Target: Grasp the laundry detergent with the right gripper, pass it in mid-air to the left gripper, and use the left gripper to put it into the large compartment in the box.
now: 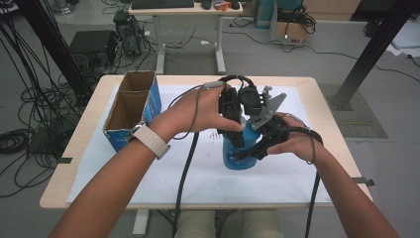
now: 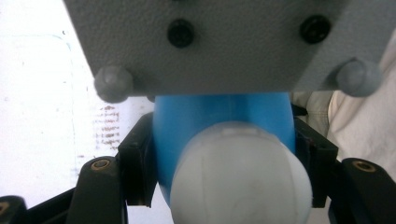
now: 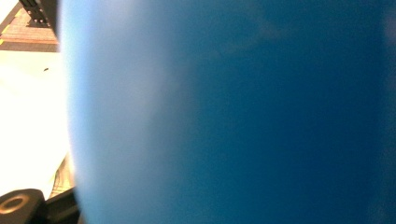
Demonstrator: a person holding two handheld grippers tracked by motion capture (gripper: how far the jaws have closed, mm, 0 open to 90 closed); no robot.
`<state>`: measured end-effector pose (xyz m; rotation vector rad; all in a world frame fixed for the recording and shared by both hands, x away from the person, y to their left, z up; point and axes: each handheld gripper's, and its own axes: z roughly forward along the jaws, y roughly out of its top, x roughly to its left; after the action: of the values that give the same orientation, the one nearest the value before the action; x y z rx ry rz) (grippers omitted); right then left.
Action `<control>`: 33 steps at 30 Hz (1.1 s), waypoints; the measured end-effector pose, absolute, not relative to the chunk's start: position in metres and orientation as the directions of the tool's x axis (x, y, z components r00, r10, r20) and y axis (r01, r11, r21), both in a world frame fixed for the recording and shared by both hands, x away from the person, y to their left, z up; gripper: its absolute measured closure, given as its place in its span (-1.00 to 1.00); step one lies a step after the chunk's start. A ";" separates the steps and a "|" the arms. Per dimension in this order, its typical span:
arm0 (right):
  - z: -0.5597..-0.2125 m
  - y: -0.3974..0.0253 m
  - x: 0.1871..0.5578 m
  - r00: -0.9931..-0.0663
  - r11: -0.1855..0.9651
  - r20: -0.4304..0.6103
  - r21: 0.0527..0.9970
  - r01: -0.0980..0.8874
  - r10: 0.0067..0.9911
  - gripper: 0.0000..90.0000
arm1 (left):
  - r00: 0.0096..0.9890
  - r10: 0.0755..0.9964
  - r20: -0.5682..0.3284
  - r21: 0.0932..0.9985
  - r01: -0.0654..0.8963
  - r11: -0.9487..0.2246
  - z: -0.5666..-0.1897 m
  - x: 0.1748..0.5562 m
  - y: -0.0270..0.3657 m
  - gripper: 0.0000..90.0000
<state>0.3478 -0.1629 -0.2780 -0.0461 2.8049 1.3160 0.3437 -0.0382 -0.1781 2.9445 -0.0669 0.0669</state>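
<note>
High view: blue bottle upright mid-table on white sheet, left gripper clamped round its neck below white cap, right gripper against its body, grip unreadable; uneven pull could tip it.

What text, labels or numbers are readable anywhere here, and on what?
None can be read.
White sheet on the table: a patch of small dark marks beside the blue bottle, also seen in the left gripper view; too small and smeared to read.
Blue-sided cardboard box: no print visible on its blue face.
Cardboard box on the floor: reddish marks, too small to read.
Blue bottle and its white cap: no label showing.
</note>
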 end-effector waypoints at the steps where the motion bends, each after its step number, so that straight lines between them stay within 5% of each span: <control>1: -0.278 -0.163 0.348 -0.999 0.640 -0.052 0.767 -0.046 -0.009 -0.04 | 0.998 -0.036 0.050 0.194 -0.045 -0.980 -0.178 0.344 -0.038 -0.17; 33: -0.278 -0.164 0.350 -0.999 0.638 -0.051 0.768 -0.046 -0.010 -0.04 | 0.998 -0.042 0.047 0.192 -0.050 -0.980 -0.177 0.347 -0.039 -0.17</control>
<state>0.3500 -0.1636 -0.2777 -0.0476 2.8050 1.3175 0.3466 -0.0389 -0.1775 2.9455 -0.0689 0.0626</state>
